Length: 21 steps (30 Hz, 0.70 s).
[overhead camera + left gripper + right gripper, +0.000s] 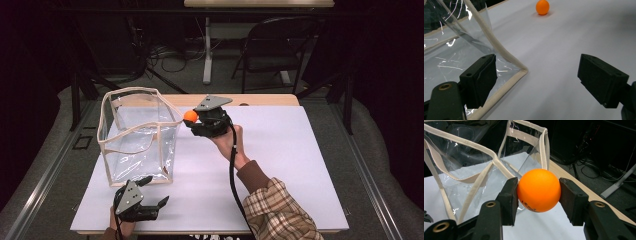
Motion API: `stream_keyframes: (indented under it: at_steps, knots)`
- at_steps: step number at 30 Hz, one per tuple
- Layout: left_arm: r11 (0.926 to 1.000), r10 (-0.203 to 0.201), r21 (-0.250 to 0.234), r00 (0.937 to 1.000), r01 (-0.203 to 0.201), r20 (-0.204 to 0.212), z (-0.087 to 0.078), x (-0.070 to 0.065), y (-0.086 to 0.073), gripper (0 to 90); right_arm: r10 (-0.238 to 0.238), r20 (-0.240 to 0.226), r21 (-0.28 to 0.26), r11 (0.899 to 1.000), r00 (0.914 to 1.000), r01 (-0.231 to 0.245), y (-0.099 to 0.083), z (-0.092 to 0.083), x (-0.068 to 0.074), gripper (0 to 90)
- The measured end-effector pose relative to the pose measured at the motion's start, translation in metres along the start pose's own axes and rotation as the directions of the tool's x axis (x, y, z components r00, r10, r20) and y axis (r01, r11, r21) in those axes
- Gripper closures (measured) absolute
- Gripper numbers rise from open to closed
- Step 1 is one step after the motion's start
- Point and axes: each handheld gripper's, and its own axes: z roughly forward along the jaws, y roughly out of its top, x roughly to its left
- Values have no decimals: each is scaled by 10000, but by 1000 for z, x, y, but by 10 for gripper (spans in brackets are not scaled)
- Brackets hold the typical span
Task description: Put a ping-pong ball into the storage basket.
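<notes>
My right gripper [194, 121] is shut on an orange ball [190, 116], held in the air just right of the upper rim of a clear plastic bag [137, 135] with beige trim. In the right gripper view the ball [539, 190] sits squeezed between both jaws of the gripper [539, 195], with the open bag [474, 167] right behind it. My left gripper [156, 191] rests open near the table's front edge, by the bag's near bottom corner [522, 71]. In the left gripper view another orange ball [542, 7] lies on the white surface farther off, beyond the open gripper [536, 75].
The bag stands upright on the left half of a white tabletop [295, 150]. Behind the table are a black folding chair [275, 50], a white table leg [207, 50] and cables on the floor. A plaid sleeve [280, 210] reaches in from the bottom right.
</notes>
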Motion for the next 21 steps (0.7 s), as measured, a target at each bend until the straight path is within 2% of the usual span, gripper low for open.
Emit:
stream_keyframes:
  at_steps: [12,21]
  knots:
    - [10000,11,-3,10000,-11,5,0,0,0,161,-66,-42,-163,9998,10000,65,11,6,1,509]
    - [10000,16,-14,10000,-16,16,0,0,0,161,-64,-54,-176,9998,10000,63,12,8,2,509]
